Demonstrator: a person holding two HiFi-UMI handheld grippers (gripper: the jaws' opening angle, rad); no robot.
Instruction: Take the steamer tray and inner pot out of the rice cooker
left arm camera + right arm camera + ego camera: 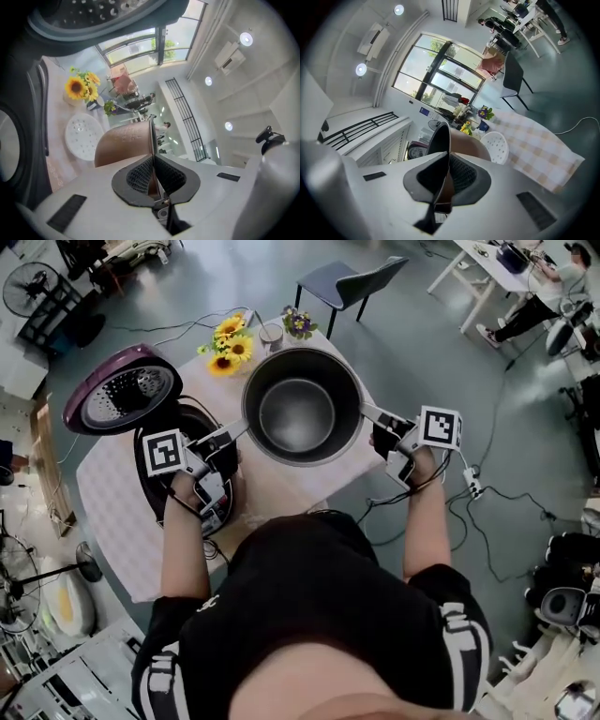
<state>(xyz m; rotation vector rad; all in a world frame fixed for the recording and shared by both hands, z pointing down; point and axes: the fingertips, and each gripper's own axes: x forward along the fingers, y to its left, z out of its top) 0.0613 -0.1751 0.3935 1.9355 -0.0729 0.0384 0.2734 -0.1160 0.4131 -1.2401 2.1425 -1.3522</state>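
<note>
Nearest, the left gripper [234,435] and right gripper [372,416] each pinch the rim of the pot [300,409], jaws closed tight on opposite sides. The pot hangs between them above the table [103,512], mouth up and empty, clear of the cooker [150,498]. The cooker stands at the table's left with its lid [122,395] open. Beyond the pot, the white tray [83,137] lies flat on the cloth near the sunflowers [228,343]. A chair [352,282] stands past the table.
</note>
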